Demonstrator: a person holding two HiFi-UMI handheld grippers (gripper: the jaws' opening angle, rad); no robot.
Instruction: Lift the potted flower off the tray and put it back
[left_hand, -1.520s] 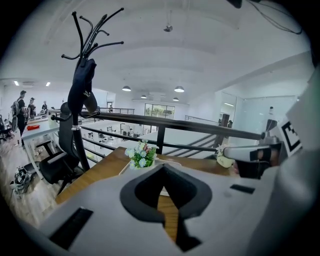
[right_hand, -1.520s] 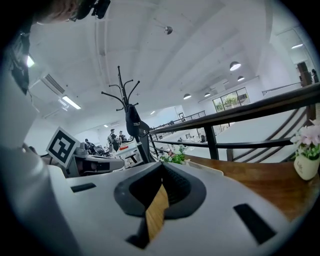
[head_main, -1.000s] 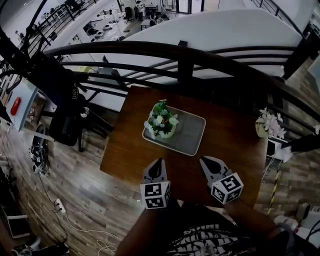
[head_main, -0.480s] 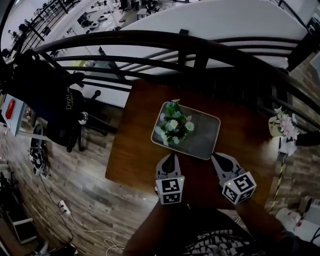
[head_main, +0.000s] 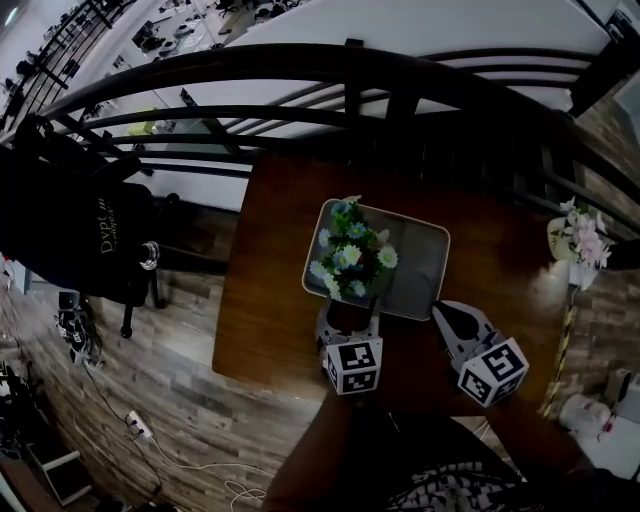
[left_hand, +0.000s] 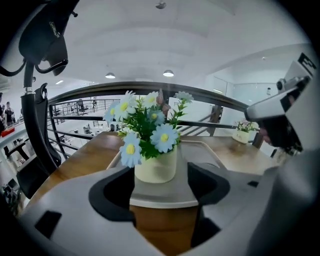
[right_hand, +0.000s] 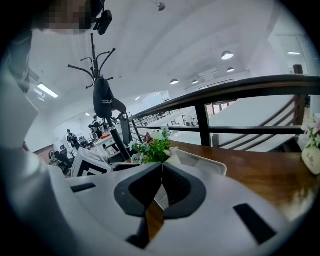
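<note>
Your potted flower stands upright on the left part of the tray, its cream pot resting on the tray's grey floor, blue and white daisies spreading over it. The tray lies in the middle of the brown bench, a little towards the far side.

Your left gripper is at the tray's near rim, pointing at the pot. Its jaws are opening and stand apart; the pot sits just ahead of the tips, framed in the gap, with neither pad touching it.

Your right gripper is at the tray's near right corner, jaws closed together with nothing between them.

A second small flower pot sits at the right edge. A dark railing curves along the bench's far side.
</note>
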